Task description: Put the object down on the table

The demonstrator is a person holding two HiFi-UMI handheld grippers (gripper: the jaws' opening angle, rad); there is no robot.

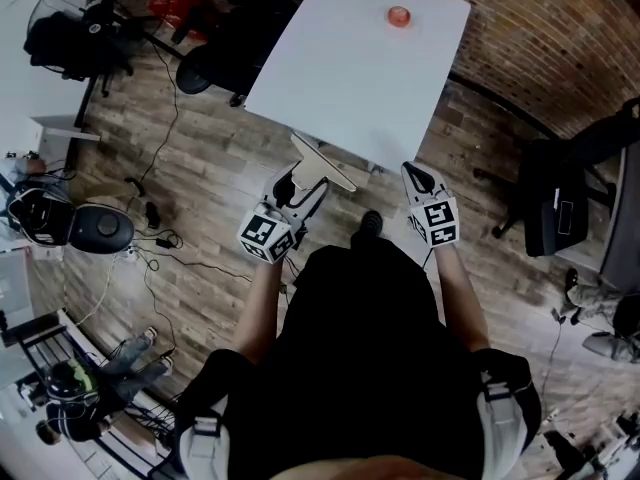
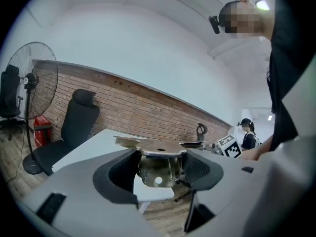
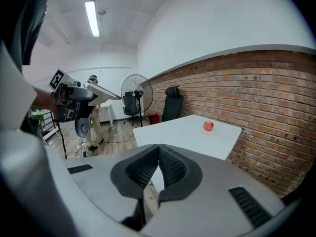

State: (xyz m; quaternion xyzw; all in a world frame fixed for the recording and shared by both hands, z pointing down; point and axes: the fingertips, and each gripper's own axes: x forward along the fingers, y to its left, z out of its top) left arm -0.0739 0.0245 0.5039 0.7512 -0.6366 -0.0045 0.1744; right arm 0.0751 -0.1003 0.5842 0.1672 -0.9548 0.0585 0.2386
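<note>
Left gripper (image 2: 160, 172) of mine pinches silvery folded sheet-metal bracket (image 2: 158, 154), long axis across jaws; white rectangular table (image 1: 350, 58) just ahead; right gripper (image 3: 158, 169) pressed together, empty.

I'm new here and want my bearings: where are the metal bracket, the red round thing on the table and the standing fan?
metal bracket (image 2: 158, 169): left gripper view, its lower plate.
red round thing (image 3: 208, 126): right gripper view, its middle.
standing fan (image 2: 30, 79): left gripper view, its hub.
</note>
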